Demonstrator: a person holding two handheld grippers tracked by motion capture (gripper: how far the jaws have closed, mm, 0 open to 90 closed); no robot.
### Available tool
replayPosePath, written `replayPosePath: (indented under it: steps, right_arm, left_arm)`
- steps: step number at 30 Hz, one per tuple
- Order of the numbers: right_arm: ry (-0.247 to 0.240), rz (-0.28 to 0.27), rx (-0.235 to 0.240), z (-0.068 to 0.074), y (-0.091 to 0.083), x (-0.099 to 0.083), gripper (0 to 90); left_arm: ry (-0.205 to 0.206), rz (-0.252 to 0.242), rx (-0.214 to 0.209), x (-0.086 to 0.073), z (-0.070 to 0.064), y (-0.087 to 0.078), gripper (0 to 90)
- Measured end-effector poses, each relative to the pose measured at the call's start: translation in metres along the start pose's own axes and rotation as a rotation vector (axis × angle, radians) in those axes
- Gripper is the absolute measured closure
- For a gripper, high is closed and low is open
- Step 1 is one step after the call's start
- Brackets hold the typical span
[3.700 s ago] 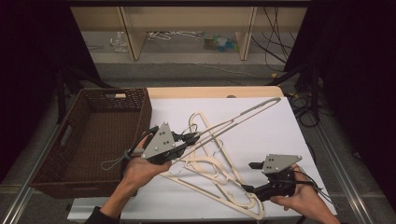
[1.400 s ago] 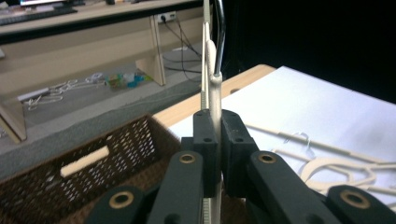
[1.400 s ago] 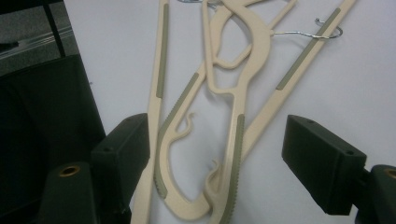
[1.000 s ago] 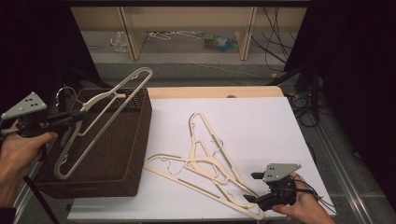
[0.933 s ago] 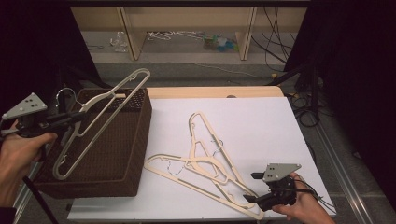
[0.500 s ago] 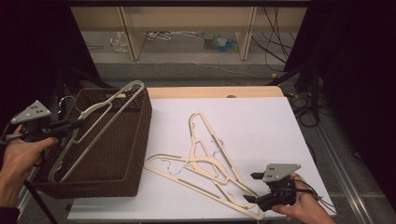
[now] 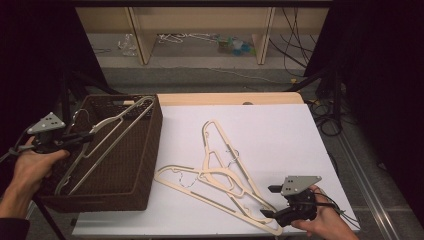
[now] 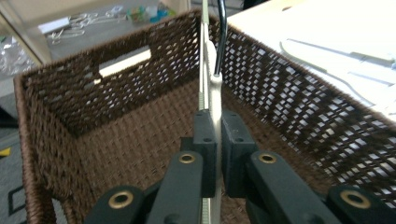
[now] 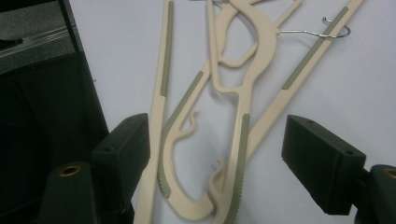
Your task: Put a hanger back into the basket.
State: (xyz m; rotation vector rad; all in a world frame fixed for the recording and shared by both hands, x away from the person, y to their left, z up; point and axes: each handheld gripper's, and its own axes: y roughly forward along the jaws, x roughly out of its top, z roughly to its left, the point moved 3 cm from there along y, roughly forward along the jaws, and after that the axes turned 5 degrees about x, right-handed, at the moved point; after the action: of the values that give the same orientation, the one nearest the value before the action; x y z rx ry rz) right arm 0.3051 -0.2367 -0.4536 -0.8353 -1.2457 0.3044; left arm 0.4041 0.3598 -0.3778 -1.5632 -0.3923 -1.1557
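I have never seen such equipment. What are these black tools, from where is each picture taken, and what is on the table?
A person holds one pair of tongs in each hand. The high view looks down from above; the other two views come from cameras riding on the tongs. The left tongs are shut on a cream hanger and hold it over the brown wicker basket; the left gripper view shows the jaws pinching it. The right tongs are open near the table's front edge. Before them lies a pile of cream hangers, seen close in the right gripper view.

Dim room, grey floor (image 7: 200, 75), wooden shelving (image 7: 200, 20)
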Motion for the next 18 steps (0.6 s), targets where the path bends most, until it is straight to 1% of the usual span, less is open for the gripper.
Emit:
replayPosePath:
  steps: [2,3,4,5,7,8,11,13,14,15,16,17,18]
  right_arm:
    - [0.001,0.001,0.004,0.0,0.0,0.0,24.7]
    - [0.001,0.001,0.004,0.0,0.0,0.0,24.7]
    - [0.002,0.001,0.006,0.0,0.0,0.0,24.7]
    - [0.0,0.0,0.006,0.0,0.0,0.0,24.7]
    - [-0.001,-0.001,0.006,0.0,0.0,-0.001,24.7]
    - [-0.001,0.0,0.005,-0.001,0.0,-0.001,24.7]
    - [-0.002,-0.001,0.003,0.0,0.0,-0.001,24.7]
    - [-0.002,-0.001,0.003,0.0,0.0,0.0,24.7]
    - [-0.003,-0.001,0.005,0.0,0.0,0.0,24.7]
    - [-0.003,-0.001,0.006,0.0,0.0,0.0,24.7]
    - [-0.001,-0.001,0.007,0.0,0.0,-0.001,24.7]
    - [-0.002,-0.003,0.009,0.0,0.0,-0.001,24.7]
    - [-0.002,-0.003,0.009,0.0,0.0,-0.001,24.7]
  left_arm:
    - [0.002,0.019,-0.005,-0.003,0.0,0.008,85.6]
    - [0.002,0.019,-0.005,-0.003,0.0,0.008,85.6]
    - [0.022,0.043,-0.019,-0.006,0.001,0.011,85.6]
    - [0.022,0.043,-0.019,-0.006,0.001,0.011,85.6]
    - [0.005,0.042,-0.024,-0.008,0.0,0.015,85.6]
    - [0.006,0.046,-0.022,-0.009,0.0,0.017,85.5]
    - [0.006,0.073,-0.017,-0.013,0.002,0.022,85.4]
    - [-0.006,0.078,0.005,-0.016,0.003,0.025,85.2]
    - [0.005,0.1,0.037,-0.018,0.008,0.023,84.6]
    - [0.012,0.117,0.054,-0.018,0.011,0.021,84.2]
    - [0.006,0.114,0.07,-0.018,0.012,0.02,83.9]
    - [-0.011,0.103,0.093,-0.018,0.011,0.021,82.9]
    - [-0.011,0.103,0.093,-0.018,0.011,0.021,82.4]
